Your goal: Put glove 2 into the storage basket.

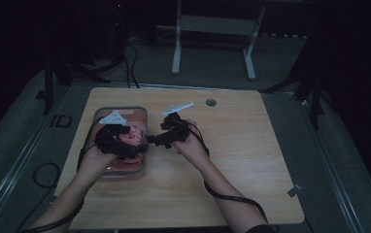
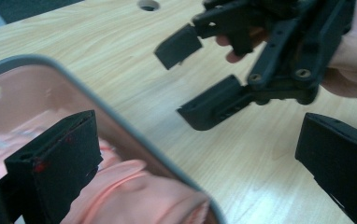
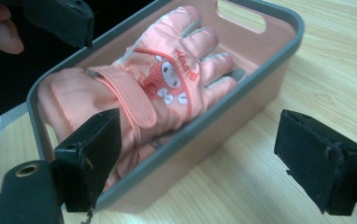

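A pink bin with a grey rim (image 1: 120, 109) (image 3: 279, 9) (image 2: 134, 135) stands on the left half of the wooden table. In it lies a pink glove (image 3: 167, 79) (image 1: 134, 137) (image 2: 134, 191) printed with a cartoon figure, fingers toward the bin's handle cut-out. My left gripper (image 1: 113, 138) (image 2: 195, 172) hovers open over the bin's near end, one jaw above the glove's cuff and the other outside the rim. My right gripper (image 1: 166, 136) (image 3: 204, 161) (image 2: 190, 77) is open just right of the bin, its jaws straddling the wall at the cuff end. Neither holds anything.
A round cable hole (image 1: 210, 102) (image 2: 148, 4) sits near the table's far edge. Bare wood (image 1: 242, 145) stretches to the right of the bin. A white desk frame (image 1: 212, 24) stands on the floor beyond. Cables trail off the near edge from both grippers.
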Tool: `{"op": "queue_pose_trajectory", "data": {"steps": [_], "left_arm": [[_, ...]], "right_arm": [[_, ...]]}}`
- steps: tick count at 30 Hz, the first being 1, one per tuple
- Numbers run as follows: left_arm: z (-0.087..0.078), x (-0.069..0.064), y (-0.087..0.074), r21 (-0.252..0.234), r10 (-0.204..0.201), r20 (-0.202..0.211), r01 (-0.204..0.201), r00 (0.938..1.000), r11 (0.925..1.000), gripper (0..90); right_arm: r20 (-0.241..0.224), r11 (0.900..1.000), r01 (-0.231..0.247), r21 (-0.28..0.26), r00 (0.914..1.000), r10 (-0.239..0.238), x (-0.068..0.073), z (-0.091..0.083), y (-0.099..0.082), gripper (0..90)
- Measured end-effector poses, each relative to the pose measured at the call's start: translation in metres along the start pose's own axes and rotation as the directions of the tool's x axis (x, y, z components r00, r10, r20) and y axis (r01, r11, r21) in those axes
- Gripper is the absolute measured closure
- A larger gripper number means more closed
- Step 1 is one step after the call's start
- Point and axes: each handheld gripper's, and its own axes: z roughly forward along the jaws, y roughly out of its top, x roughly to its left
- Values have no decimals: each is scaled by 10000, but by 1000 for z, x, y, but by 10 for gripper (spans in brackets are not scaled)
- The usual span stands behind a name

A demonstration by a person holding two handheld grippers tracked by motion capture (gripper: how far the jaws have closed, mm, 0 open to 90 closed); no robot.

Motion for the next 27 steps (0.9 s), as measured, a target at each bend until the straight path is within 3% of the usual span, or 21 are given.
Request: {"op": "queue_pose_trajectory", "data": {"steps": [4, 5, 9, 12, 14, 18, 19, 20, 22, 24, 27], "left_arm": [[5, -13, 5, 56, 297, 279, -299, 9992, 9995, 3], [9, -25, 8, 45, 525, 535, -528, 9972, 9986, 3], [15, -39, 10, 27, 846, 855, -851, 9927, 9964, 3], [24, -56, 9, -32, 1094, 1251, -1099, 9861, 9939, 3], [26, -60, 8, -31, 1183, 1302, -1189, 9844, 9929, 3], [37, -79, 5, 141, 1779, 1402, -1816, 9740, 9833, 3], [37, -79, 5, 141, 1779, 1402, -1816, 9740, 9833, 3], [42, -85, 3, 226, 1869, 1565, -1927, 9698, 9810, 3], [42, -85, 3, 226, 1869, 1565, -1927, 9698, 9810, 3], [53, -96, -1, 324, 2113, 1766, -2202, 9613, 9749, 3], [58, -99, -3, 377, 2217, 1793, -2319, 9585, 9720, 3]], "right_arm": [[84, 10000, 85, -5, 9999, -85, -1, -8, -6, 149], [103, 9999, 101, -31, 9999, -101, -4, -15, -13, 153], [13, 10000, 18, 86, 10000, -18, -7, -22, -20, 153], [52, 9999, 128, 78, 9999, -129, -11, -31, -30, 153], [37, 9999, 154, 75, 9999, -154, -12, -33, -33, 153], [38, 9988, 415, 257, 9991, -417, -10, -43, -47, 152], [97, 9984, 502, 247, 9987, -504, -10, -44, -50, 152], [150, 9984, 522, 238, 9985, -526, -10, -46, -54, 152], [136, 9984, 504, 242, 9986, -508, -11, -48, -57, 152], [107, 9983, 541, 206, 9985, -543, -12, -52, -66, 149], [135, 9979, 605, 232, 9981, -609, -13, -54, -72, 145]]}}
